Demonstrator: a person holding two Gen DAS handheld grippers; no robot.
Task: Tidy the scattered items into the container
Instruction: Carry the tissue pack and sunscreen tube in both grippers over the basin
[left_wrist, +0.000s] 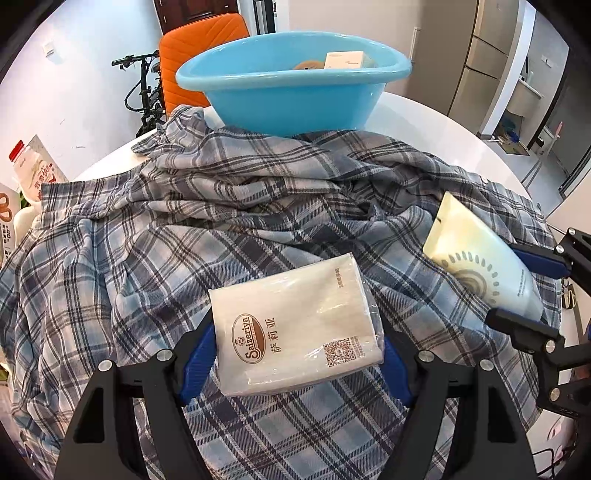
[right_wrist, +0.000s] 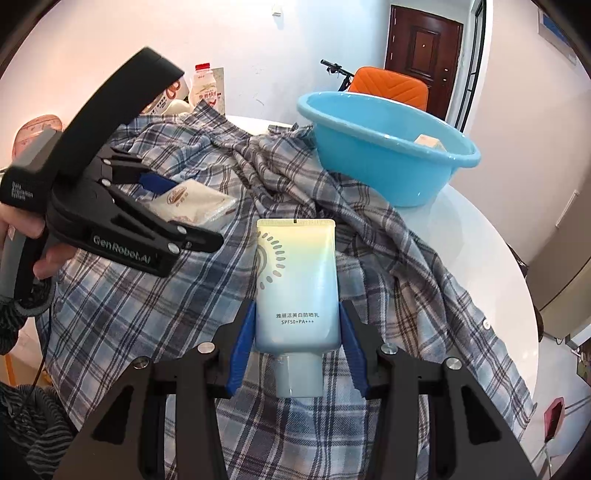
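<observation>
Sunscreen tube (right_wrist: 297, 291) sits clamped at its lower body between the right gripper's (right_wrist: 297, 347) closed jaws, cap toward the camera. Tissue pack (left_wrist: 295, 325) is pinched across its width in the left gripper's (left_wrist: 295, 354) part-open jaws. Both hang over a plaid shirt (left_wrist: 147, 258) spread on the white bench (right_wrist: 480, 236). Beyond stands the blue basin (left_wrist: 295, 88), a small box (left_wrist: 349, 59) inside.
</observation>
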